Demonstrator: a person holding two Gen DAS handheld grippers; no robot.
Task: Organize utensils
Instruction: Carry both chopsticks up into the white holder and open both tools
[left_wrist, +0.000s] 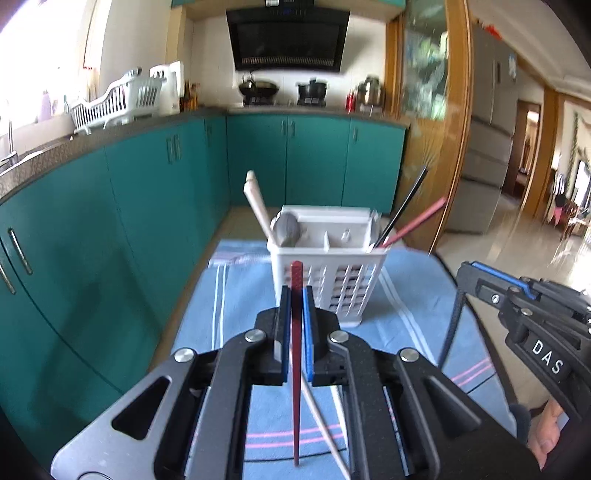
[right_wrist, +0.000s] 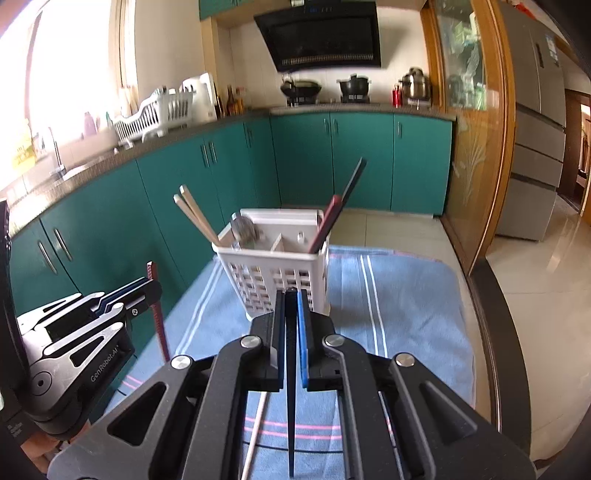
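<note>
A white slotted plastic utensil caddy (left_wrist: 325, 266) stands upright on a blue towel with white and pink stripes (left_wrist: 413, 295). Two pale wooden chopsticks (left_wrist: 256, 205) and a grey spoon (left_wrist: 288, 229) lean in its left compartment; a black chopstick (left_wrist: 404, 205) and a red chopstick (left_wrist: 417, 220) lean out of its right one. Near the caddy on the camera side, the left gripper (left_wrist: 296, 295) is clamped on a dark red textured chopstick (left_wrist: 296, 332) held nearly upright, tip down. Beside it the right gripper (right_wrist: 291, 301) is closed around a black tapered chopstick (right_wrist: 291, 387), also tip down. A loose pale chopstick (right_wrist: 255, 435) lies on the towel below them. The right gripper's side reads "DAS", the left's "GenRobot.AI". Behind the caddy run teal cabinets (left_wrist: 147, 192)
</note>
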